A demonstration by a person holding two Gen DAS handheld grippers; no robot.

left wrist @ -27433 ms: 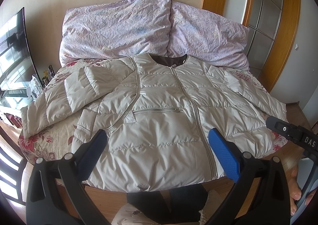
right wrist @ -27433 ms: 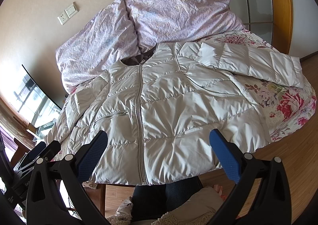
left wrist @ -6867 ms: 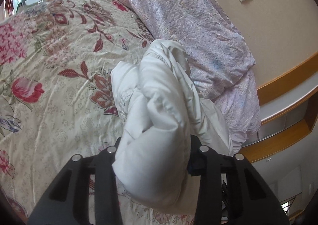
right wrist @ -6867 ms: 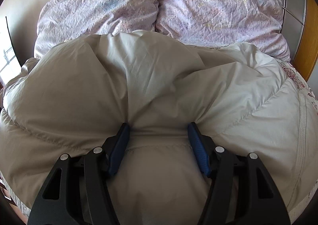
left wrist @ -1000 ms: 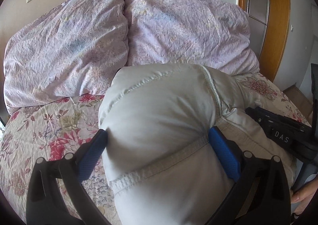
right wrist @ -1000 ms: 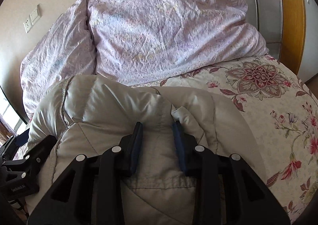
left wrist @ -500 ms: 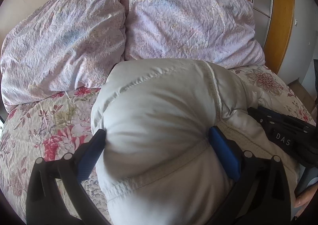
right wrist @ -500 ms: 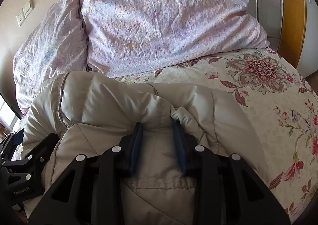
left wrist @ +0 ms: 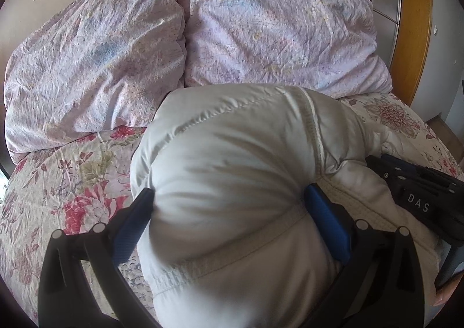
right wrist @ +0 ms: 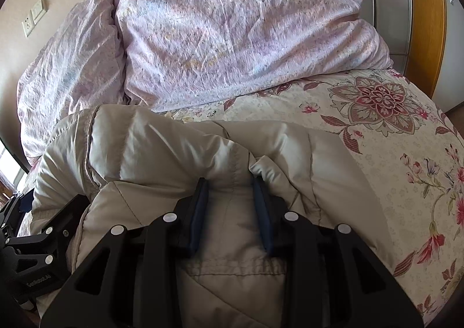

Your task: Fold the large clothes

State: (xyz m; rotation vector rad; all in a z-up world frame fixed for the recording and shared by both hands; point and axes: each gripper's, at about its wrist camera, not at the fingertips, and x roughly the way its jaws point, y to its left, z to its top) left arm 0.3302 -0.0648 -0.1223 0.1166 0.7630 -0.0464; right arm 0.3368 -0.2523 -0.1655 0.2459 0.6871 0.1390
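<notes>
Your left gripper (left wrist: 229,197) stands wide, and a thick roll of the folded puffer jacket (left wrist: 232,159) fills the whole gap between its blue pads (left wrist: 326,225). Both pads touch the padding, the left one at the roll's outer edge and the right one against a stitched hem band. The jacket lies bundled on the floral bedspread (left wrist: 58,183), its far end just short of the two lilac pillows (left wrist: 261,26) at the headboard.

Your right gripper (right wrist: 230,203) is narrowed to a small gap, and its pads (right wrist: 200,209) pinch a raised fold of the same jacket (right wrist: 162,148). The fold bulges up beyond the fingertips. To the right of this grip the bedspread (right wrist: 377,130) lies bare. No containers are in view.
</notes>
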